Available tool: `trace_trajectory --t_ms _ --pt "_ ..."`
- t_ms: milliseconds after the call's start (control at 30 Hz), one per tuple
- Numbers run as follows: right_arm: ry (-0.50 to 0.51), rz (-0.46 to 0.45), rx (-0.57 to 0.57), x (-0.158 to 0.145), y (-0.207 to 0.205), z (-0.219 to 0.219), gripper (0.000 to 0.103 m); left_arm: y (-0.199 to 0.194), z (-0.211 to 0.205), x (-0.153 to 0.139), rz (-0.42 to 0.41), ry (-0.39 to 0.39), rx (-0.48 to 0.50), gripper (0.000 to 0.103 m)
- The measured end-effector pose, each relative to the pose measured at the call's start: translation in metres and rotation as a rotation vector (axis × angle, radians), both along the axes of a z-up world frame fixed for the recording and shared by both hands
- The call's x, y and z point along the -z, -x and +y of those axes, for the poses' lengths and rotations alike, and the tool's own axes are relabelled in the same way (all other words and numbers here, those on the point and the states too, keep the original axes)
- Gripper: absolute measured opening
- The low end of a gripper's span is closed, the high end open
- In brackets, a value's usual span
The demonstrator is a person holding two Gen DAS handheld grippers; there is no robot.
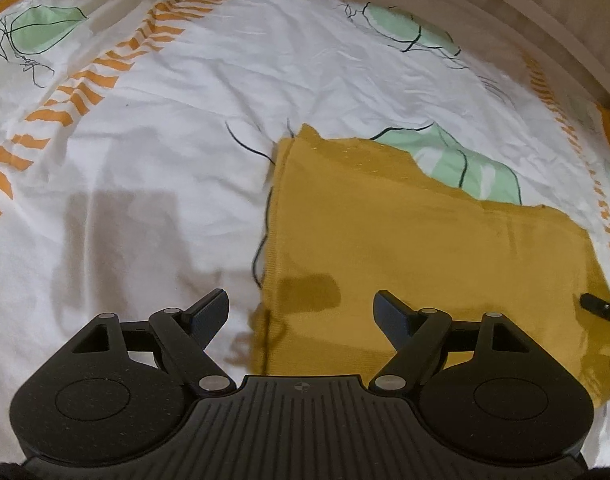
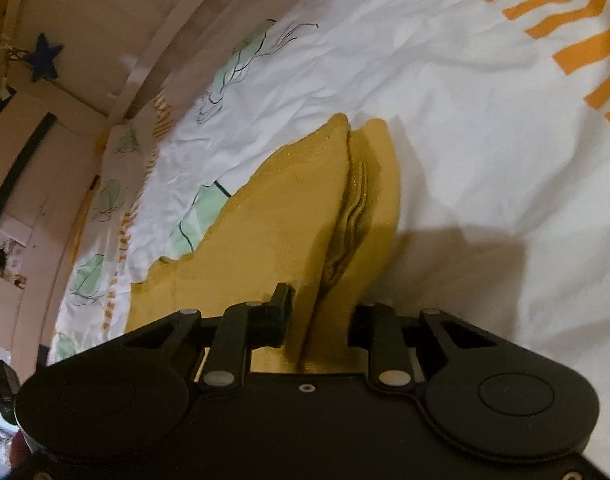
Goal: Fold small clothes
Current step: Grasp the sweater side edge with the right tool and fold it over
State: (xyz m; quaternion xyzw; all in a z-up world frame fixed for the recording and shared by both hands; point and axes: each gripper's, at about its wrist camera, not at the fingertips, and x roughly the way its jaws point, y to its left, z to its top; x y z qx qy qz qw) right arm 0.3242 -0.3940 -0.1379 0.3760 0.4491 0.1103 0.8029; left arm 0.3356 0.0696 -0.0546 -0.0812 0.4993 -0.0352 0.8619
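Observation:
A mustard-yellow knit garment (image 1: 405, 240) lies flat on a white bed sheet (image 1: 165, 140), in the right half of the left wrist view. My left gripper (image 1: 300, 296) hovers open over the garment's near left edge, with nothing between its fingers. In the right wrist view the same garment (image 2: 273, 220) is bunched into a raised ridge. My right gripper (image 2: 321, 312) is shut on that fold of yellow fabric, which fills the gap between the two black fingers (image 2: 281, 308).
The sheet carries orange striped bands (image 1: 85, 92) and green leaf prints (image 1: 469, 168). A pale wooden bed frame (image 1: 545, 8) curves along the far side. A black part (image 1: 601, 306) pokes in at the right edge. A blue star (image 2: 45, 62) hangs on the wall.

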Motion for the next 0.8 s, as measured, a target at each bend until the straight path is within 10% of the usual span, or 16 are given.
trace_trajectory --t_ms 800 --pt "0.172 -0.119 -0.221 -0.096 -0.037 0.198 0.023 0.002 0.073 -0.024 -0.033 0.061 -0.09 0.079"
